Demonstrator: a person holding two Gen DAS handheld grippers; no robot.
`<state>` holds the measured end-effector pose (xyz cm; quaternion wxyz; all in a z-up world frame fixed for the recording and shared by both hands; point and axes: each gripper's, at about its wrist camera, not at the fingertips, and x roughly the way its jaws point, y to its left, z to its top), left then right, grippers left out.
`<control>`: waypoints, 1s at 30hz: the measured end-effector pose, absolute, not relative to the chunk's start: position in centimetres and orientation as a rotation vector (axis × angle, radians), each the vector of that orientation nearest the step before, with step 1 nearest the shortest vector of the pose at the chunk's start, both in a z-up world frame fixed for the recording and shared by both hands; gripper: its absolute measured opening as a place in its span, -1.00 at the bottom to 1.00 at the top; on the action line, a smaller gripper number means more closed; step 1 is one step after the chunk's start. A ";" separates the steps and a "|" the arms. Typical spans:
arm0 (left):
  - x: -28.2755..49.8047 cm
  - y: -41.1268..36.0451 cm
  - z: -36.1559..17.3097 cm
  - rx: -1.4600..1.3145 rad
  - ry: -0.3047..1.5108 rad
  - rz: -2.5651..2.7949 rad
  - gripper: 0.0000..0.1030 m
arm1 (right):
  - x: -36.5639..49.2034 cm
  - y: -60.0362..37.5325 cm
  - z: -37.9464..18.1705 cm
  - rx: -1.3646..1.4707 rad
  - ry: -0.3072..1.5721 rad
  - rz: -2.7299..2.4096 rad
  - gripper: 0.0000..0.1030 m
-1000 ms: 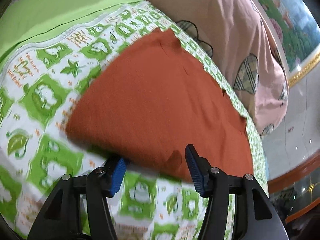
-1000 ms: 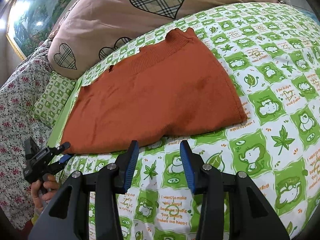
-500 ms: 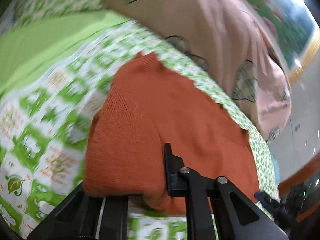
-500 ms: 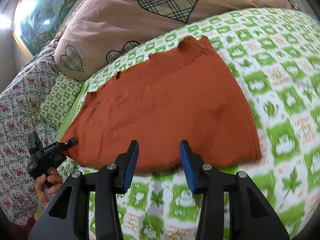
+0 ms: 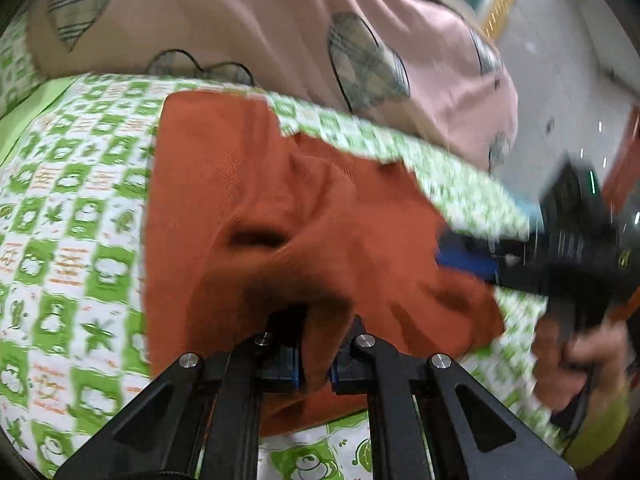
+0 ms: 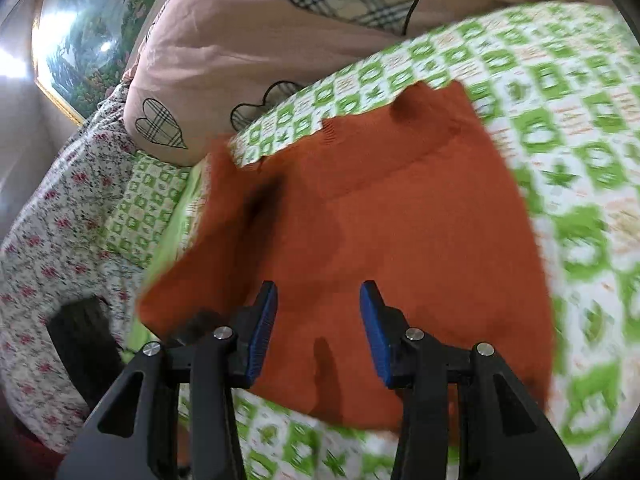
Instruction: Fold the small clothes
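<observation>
An orange knitted garment (image 5: 256,184) lies on the bed sheet (image 5: 72,240). My left gripper (image 5: 316,364) is shut on its near edge, and the cloth rises bunched and creased from between the blue pads. In the right wrist view the garment (image 6: 400,220) spreads flat on the right, while its left side is lifted. My right gripper (image 6: 318,316) hovers over the garment's near edge with its jaws opening; the cloth lies under them and the pads do not press it. That gripper's blue pad (image 5: 464,260) also shows at the garment's right edge in the left wrist view.
A pink quilt with plaid hearts (image 6: 260,40) is piled behind the garment. A floral cloth (image 6: 48,240) and a small patterned pillow (image 6: 148,204) lie at the left. A person's hand (image 5: 580,352) holds the right gripper's black body. A framed picture (image 6: 88,40) hangs on the wall.
My left gripper shut on the garment's edge, then lifted and dragged it across, bunching the cloth. My right gripper moved forward over the garment and its jaws widened.
</observation>
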<state>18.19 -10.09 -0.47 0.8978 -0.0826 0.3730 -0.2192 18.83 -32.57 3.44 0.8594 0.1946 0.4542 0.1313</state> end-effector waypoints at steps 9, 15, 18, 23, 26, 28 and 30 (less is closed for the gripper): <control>16.1 -13.5 -0.5 0.095 0.706 -0.390 -0.81 | 28.0 -28.4 0.0 0.504 1.095 0.419 0.37; 16.0 -14.3 -0.6 0.157 0.689 -0.388 -0.82 | 32.8 -24.5 -0.9 0.415 1.156 0.458 0.19; 16.0 -14.3 -0.1 0.150 0.689 -0.402 -0.84 | 33.5 -24.0 -1.3 0.340 1.192 0.429 -0.64; 15.4 -15.8 2.8 0.098 0.644 -0.523 -0.84 | 31.2 -27.1 2.9 0.317 1.066 0.436 -0.70; 15.5 -18.2 3.5 0.060 0.646 -0.610 -0.84 | 29.7 -29.9 5.7 0.290 0.992 0.411 -0.70; 16.0 -19.8 3.1 0.028 0.665 -0.662 -0.84 | 28.7 -32.2 6.3 0.257 0.980 0.348 -0.72; 16.2 -21.6 2.0 -0.003 0.693 -0.713 -0.84 | 28.2 -34.1 6.0 0.244 0.988 0.298 -0.72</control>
